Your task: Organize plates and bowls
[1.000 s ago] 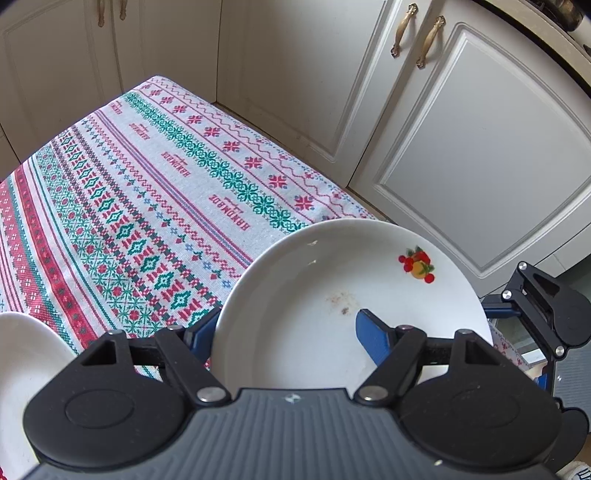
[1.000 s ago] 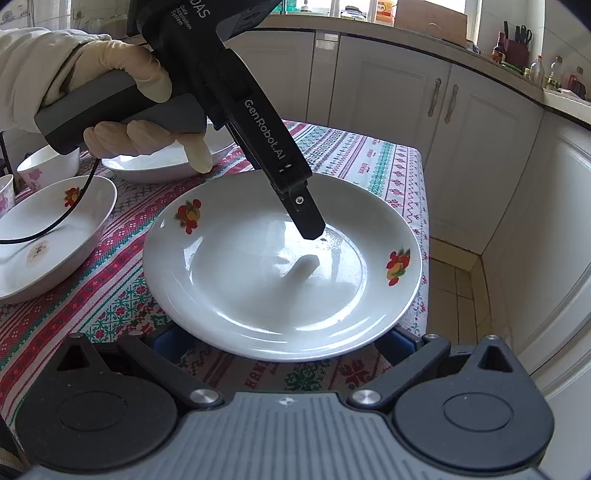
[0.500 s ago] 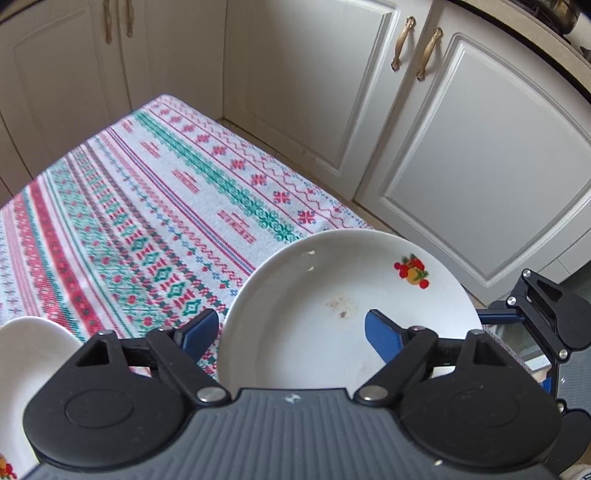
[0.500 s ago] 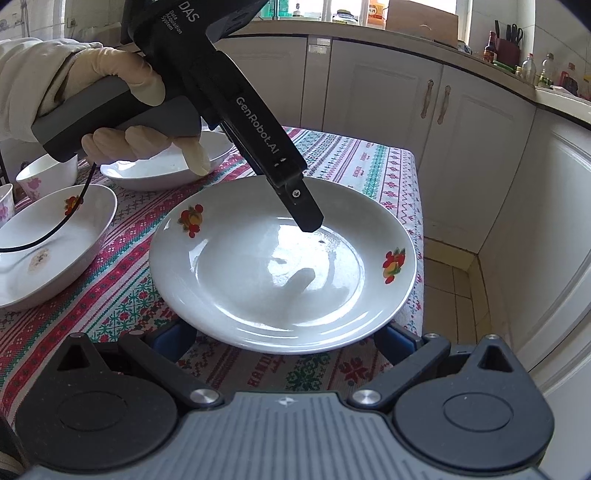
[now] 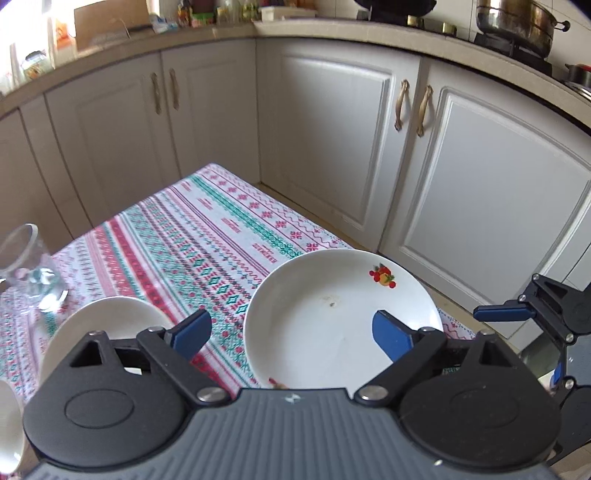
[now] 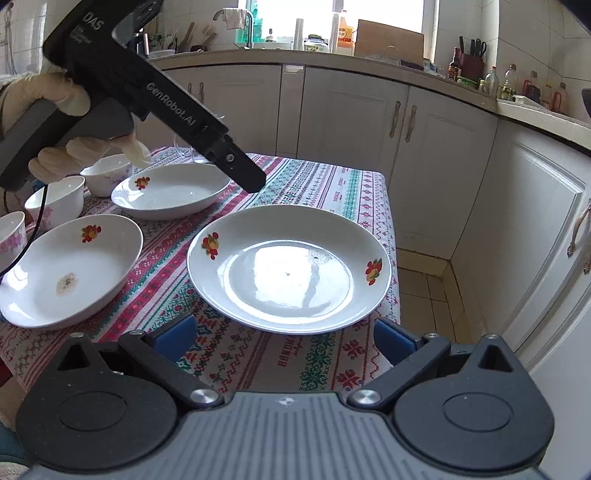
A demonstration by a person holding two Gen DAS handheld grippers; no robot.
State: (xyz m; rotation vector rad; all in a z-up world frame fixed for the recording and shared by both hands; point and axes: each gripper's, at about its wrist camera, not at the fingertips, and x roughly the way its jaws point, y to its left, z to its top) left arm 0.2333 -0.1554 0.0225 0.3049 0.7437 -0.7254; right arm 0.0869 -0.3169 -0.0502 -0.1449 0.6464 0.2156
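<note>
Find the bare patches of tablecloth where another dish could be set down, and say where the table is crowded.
Free: the far stretch of tablecloth between the large plate and the cabinet-side edge, and a narrower strip in front of that plate. Crowded: the side with two deep plates, the small bowls and a glass.

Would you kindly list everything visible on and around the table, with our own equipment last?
Plate: one, white with fruit motifs, near table corner.
Deep dishes: two, white with fruit motifs, left of the plate.
Small bowls: three, white, pink flowers on some, far left.
Glass jar: one, clear, far side.
Tablecloth: one, red-green pattern.
Cabinets: white, gold handles, beyond the table.
Pot: one, steel, on stove.
Left gripper: black, blue pads, opening, nothing between them.
Right gripper: same, open, empty.
Gloved hand: one, holding left gripper.
</note>
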